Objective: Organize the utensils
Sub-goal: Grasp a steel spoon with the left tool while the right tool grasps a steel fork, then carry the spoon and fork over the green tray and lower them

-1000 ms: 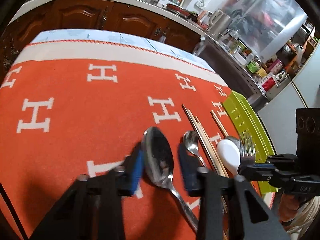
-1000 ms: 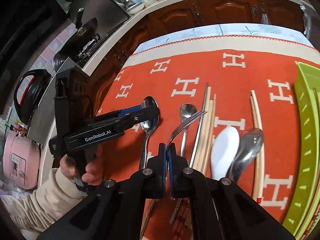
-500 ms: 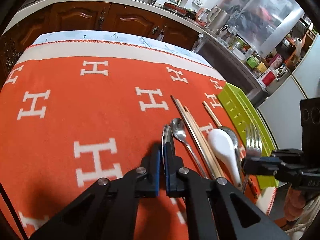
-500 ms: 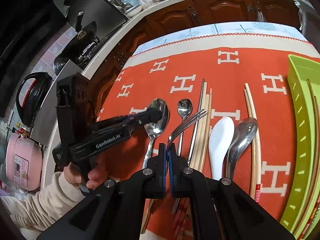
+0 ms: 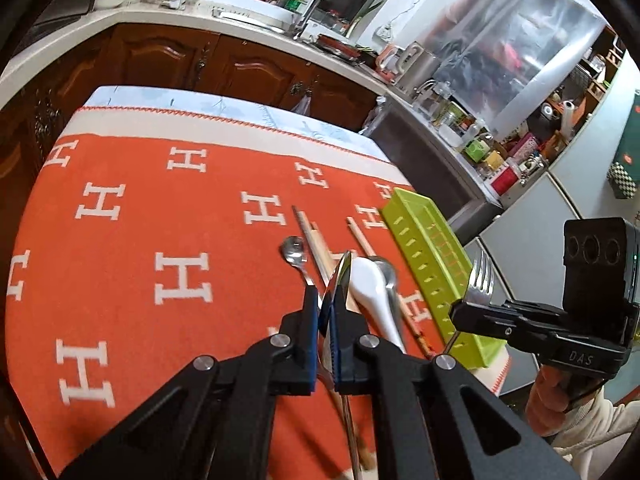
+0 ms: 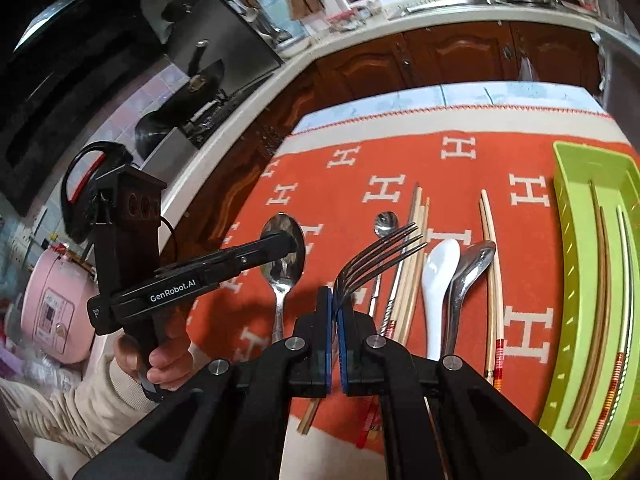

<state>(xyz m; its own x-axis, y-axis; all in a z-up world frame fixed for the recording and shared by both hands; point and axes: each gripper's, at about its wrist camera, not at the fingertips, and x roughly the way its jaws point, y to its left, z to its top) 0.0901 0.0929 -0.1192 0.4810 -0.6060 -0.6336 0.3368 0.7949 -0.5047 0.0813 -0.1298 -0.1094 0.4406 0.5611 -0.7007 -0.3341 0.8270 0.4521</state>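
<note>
green tray (image 6: 568, 216) with chopsticks (image 6: 600, 240) lying lengthwise, our left gripper (image 5: 326, 304) clenched on spoon (image 5: 340, 276), right gripper (image 6: 335, 300) clamping fork (image 6: 380, 256), tines pointing away

The big spoon's (image 5: 341, 276) handle was hidden between the blue pads (image 5: 310, 320) of the left gripper (image 5: 325, 312), then passed under its black frame and off the near picture edge. In the right wrist view the fork's (image 6: 376, 256) handle vanished between the right gripper's (image 6: 335, 308) pads, so its near end could not be seen. That gripper's frame covered the near ends of the white spoon (image 6: 438, 280), the steel ladle (image 6: 466, 280) and several chopsticks (image 6: 412, 248). The green tray's (image 6: 568, 240) right wall was cut off by the lens edge. Items on the far counter (image 5: 256, 20) were too small to tell.
</note>
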